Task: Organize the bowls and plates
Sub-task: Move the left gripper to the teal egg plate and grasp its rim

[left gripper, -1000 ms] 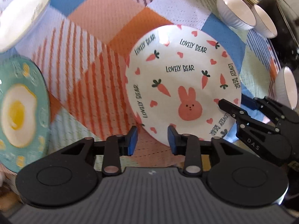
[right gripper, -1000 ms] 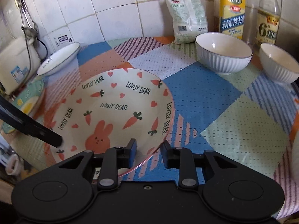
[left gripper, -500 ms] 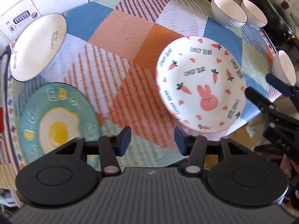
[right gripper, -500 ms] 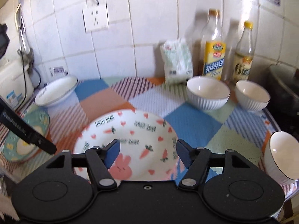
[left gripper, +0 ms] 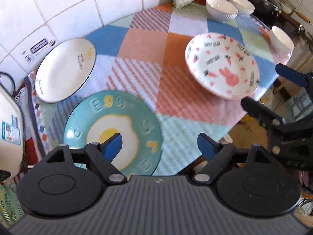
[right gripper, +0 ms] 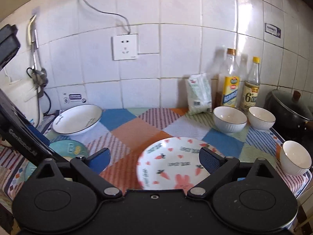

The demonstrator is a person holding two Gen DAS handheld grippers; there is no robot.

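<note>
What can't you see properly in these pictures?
- Teal fried-egg plate: its near edge is covered by the left gripper in the left wrist view; mostly hidden behind that gripper in the right wrist view.
- White bunny-and-carrot plate: near rim hidden under the right gripper in the right wrist view.
- Small writing on the round white plate with the dark rim: too blurred to read.

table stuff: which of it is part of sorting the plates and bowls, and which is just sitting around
Part of the job:
- bunny plate
- egg plate
- white plate
- ribbed bowl
- second bowl
- bowl at the table's right edge

Just sitting around:
- oil bottle
- vinegar bottle
- white bag
- black lidded pot
- checked tablecloth
</note>
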